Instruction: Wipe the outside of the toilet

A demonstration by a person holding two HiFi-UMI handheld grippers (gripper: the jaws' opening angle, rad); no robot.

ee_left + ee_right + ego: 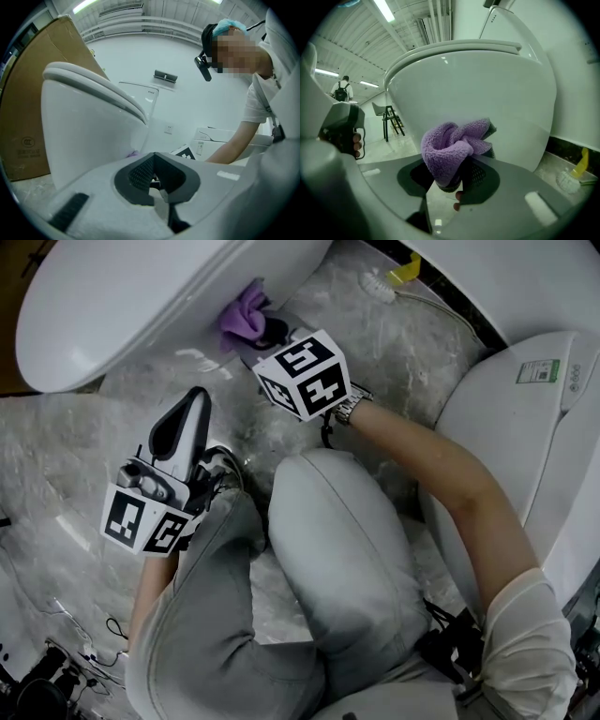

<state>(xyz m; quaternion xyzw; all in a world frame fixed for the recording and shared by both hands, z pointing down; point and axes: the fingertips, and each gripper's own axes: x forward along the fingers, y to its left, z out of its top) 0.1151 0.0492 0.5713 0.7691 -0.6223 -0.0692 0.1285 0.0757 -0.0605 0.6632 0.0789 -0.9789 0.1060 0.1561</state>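
Note:
The white toilet (141,306) fills the upper left of the head view, its bowl overhanging the marble floor. My right gripper (267,330) is shut on a bunched purple cloth (244,315), which is held close against the lower outside of the bowl. In the right gripper view the cloth (451,147) bulges out of the jaws just in front of the bowl (487,79). My left gripper (195,399) hovers lower left, away from the bowl, over the person's knee. Its pads (140,171) meet at the tips with nothing between them, and the toilet (79,126) stands to its left.
A second white toilet (525,418) stands at the right, close to the person's right arm. A toilet brush (380,282) and a yellow item (405,270) lie on the floor behind. The person's bent knees (337,549) fill the centre. A cardboard box (28,108) stands behind the toilet.

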